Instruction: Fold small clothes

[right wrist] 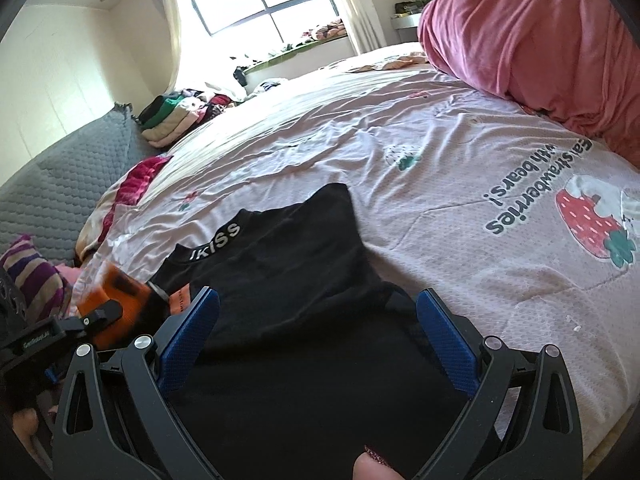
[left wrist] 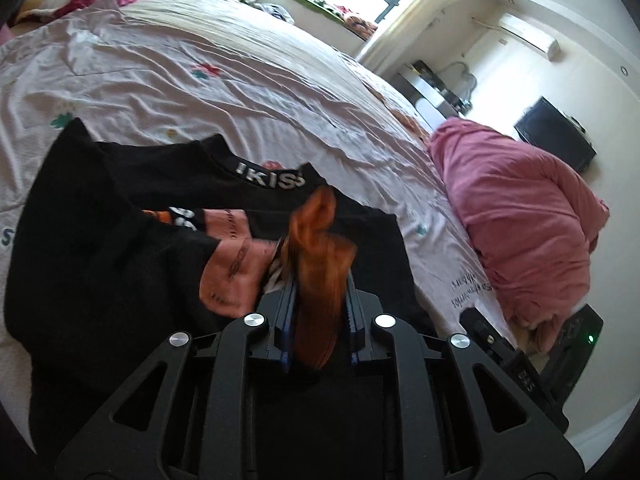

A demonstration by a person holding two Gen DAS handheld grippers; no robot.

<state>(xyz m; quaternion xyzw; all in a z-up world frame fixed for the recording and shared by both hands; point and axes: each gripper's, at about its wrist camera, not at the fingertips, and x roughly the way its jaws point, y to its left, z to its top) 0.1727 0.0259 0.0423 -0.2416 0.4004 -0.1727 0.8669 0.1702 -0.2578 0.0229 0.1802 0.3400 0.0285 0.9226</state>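
Observation:
A small black top [left wrist: 120,216] with "IKISS" on its collar lies on the bed; it has orange and pink sleeve parts. My left gripper [left wrist: 318,296] is shut on a bunch of the orange sleeve fabric [left wrist: 320,248], held over the top's right side. In the right wrist view the same black top [right wrist: 288,272] lies under my right gripper [right wrist: 316,320], whose blue fingers [right wrist: 188,344] are wide open with nothing between them. The left gripper [right wrist: 100,316] with the orange fabric shows at the left there.
The bed has a pale pink strawberry-print sheet [right wrist: 460,160]. A heaped pink duvet [right wrist: 540,40] lies at the far right. Folded clothes [right wrist: 176,120] are stacked by the window end. A grey quilted cover [right wrist: 60,184] and striped cloth [right wrist: 28,276] lie at the left.

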